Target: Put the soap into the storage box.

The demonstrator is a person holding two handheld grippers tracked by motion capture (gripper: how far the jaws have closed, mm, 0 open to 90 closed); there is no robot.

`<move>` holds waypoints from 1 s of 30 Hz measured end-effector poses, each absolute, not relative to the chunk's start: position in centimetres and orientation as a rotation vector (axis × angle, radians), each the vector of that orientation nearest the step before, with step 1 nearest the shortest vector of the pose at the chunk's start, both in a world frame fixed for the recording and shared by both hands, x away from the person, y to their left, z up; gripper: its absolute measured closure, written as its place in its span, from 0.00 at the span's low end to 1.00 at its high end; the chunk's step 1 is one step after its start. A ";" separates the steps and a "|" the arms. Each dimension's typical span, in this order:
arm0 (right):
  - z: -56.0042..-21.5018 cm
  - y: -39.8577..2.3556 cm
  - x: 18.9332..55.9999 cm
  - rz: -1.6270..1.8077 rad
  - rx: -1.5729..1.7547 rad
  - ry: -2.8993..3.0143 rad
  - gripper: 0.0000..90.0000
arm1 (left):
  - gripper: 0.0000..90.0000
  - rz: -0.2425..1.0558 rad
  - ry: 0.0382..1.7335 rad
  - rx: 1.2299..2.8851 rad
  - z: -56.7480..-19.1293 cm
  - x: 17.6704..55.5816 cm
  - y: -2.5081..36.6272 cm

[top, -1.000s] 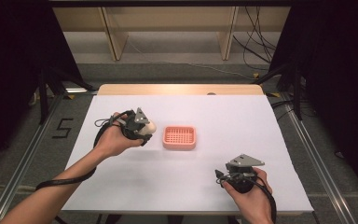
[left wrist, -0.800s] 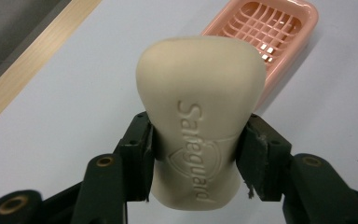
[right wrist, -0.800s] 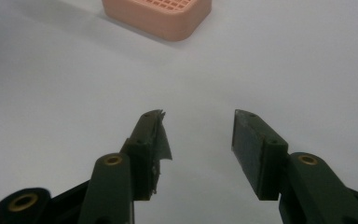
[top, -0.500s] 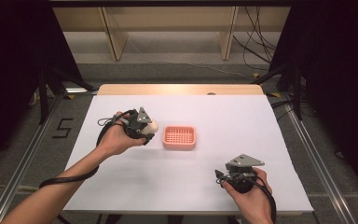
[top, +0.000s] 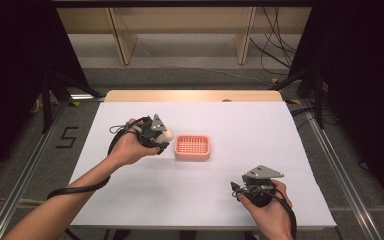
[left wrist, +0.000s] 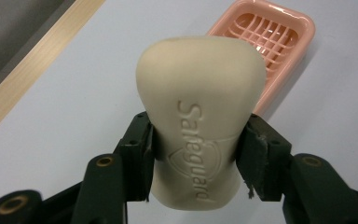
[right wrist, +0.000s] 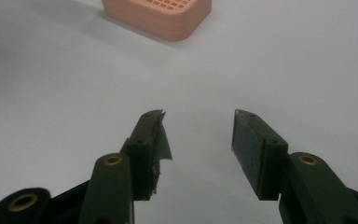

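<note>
up close, embossed lettering on the soap bar [left wrist: 200,126] in the left claw [left wrist: 198,154]'s grip, right claw [right wrist: 198,140] agape

Each tool is black, with two blocky jaws hinged on brass-ringed pivots. The left tool [top: 156,134] and the right tool [top: 252,187] each carry a grey three-cornered plate on top, and a black cable loops back from each along a bare forearm. A pad [right wrist: 161,140] on the right tool is frayed at its tip.
</note>
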State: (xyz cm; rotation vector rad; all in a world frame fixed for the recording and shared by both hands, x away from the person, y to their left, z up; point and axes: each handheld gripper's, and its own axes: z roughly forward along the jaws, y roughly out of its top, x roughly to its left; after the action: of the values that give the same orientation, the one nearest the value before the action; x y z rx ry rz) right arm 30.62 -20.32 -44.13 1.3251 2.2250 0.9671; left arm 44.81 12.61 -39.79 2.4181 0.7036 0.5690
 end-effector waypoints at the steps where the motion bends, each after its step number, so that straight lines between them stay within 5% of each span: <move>1: -44.1 -20.3 30.6 0.967 1.325 2.225 0.59 | 0.55 0.581 0.698 2.414 -39.8 44.9 12.5; 30: -44.2 -20.4 30.7 0.967 1.298 2.226 0.59 | 0.55 0.600 0.638 2.420 -40.1 46.4 11.0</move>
State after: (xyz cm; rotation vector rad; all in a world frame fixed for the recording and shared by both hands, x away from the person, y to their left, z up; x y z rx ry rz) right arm 30.68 -20.38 -44.24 1.2979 2.2261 0.9674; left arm 46.40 11.05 -40.10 2.4204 0.6384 0.5997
